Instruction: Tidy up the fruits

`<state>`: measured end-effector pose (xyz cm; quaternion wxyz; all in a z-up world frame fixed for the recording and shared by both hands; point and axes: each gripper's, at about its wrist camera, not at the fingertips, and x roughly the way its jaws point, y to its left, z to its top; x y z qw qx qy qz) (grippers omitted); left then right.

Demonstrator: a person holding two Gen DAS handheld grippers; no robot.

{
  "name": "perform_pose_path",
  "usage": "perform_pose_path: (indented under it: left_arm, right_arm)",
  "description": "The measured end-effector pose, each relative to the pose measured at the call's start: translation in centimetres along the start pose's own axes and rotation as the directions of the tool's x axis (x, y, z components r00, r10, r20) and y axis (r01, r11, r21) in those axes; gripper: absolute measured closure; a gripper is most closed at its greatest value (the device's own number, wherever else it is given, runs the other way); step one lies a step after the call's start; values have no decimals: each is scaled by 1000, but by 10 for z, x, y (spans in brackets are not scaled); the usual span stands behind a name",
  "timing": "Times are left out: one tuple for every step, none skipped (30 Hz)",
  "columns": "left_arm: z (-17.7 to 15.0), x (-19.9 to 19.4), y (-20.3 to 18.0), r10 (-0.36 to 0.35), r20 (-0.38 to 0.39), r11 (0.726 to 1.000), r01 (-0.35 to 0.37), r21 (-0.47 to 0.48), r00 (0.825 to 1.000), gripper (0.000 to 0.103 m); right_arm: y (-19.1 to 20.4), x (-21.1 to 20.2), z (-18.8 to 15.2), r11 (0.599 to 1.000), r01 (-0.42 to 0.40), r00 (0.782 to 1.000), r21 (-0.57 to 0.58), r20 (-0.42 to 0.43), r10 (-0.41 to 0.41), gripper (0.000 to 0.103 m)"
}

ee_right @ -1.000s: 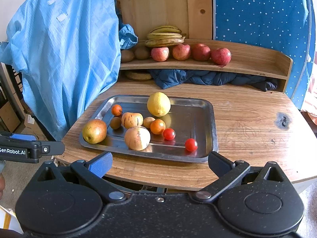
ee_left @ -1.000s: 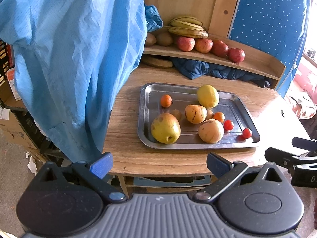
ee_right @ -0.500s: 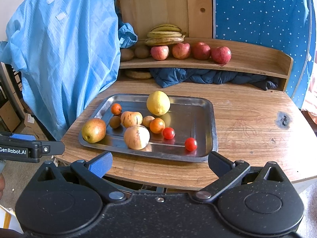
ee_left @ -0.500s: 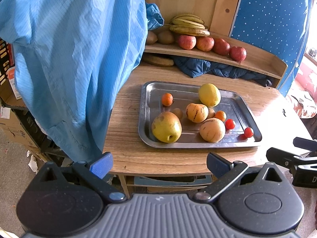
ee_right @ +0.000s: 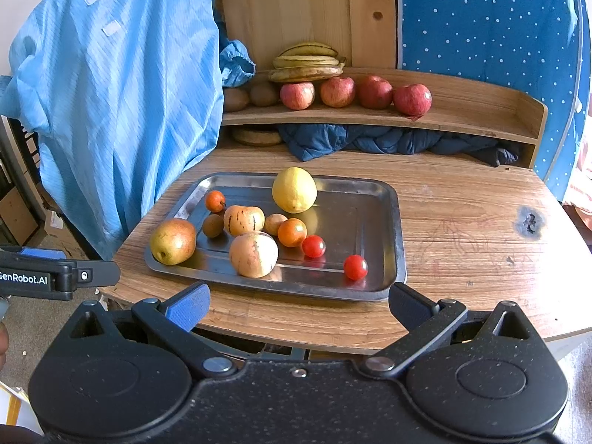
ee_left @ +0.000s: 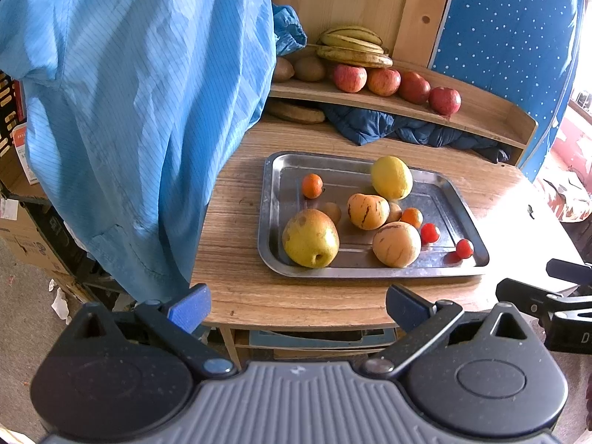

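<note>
A steel tray (ee_left: 272, 199) (ee_right: 384, 222) on the wooden table holds a lemon (ee_left: 391, 177) (ee_right: 294, 189), a yellow pear (ee_left: 310, 237) (ee_right: 173, 240), two striped orange melons (ee_left: 396, 244) (ee_right: 254, 254), small oranges (ee_right: 292, 232), two cherry tomatoes (ee_right: 355, 267) and small brown fruits. On the back shelf (ee_right: 462, 122) lie bananas (ee_right: 307, 63), several red apples (ee_right: 373, 91) and kiwis (ee_right: 263, 93). My left gripper (ee_left: 298, 301) and right gripper (ee_right: 299, 299) both hover open before the table's front edge, holding nothing.
A blue garment (ee_left: 140, 111) (ee_right: 122, 103) hangs at the left, over the table's left side. A dark blue cloth (ee_right: 388, 144) is stuffed under the shelf. A blue dotted panel (ee_right: 481, 22) stands behind. Boxes and floor lie at the lower left.
Both grippers have drifted slightly nearer the table; the tray appears a little higher in the views. No fruit has moved.
</note>
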<state>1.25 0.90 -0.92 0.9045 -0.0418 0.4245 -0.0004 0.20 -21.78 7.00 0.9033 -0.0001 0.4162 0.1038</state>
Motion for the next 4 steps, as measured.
perform_pose_path:
  left_arm:
    - [0,0,0,1,1,1000,-1,0,1000,1]
    - [0,0,0,2,1,1000,-2,-2,1000,1]
    - [0,-1,1,2,1,1000,-2,-3,1000,1]
    - [0,-1,1,4,0,1000,-4,-3,1000,1]
  right_arm:
    - [0,0,0,1000,0,1000,0,0,0,1]
    - [0,0,0,1000,0,1000,0,0,0,1]
    - [0,0,0,1000,0,1000,0,0,0,1]
    - [0,0,0,1000,1,1000,1,0,-1,1]
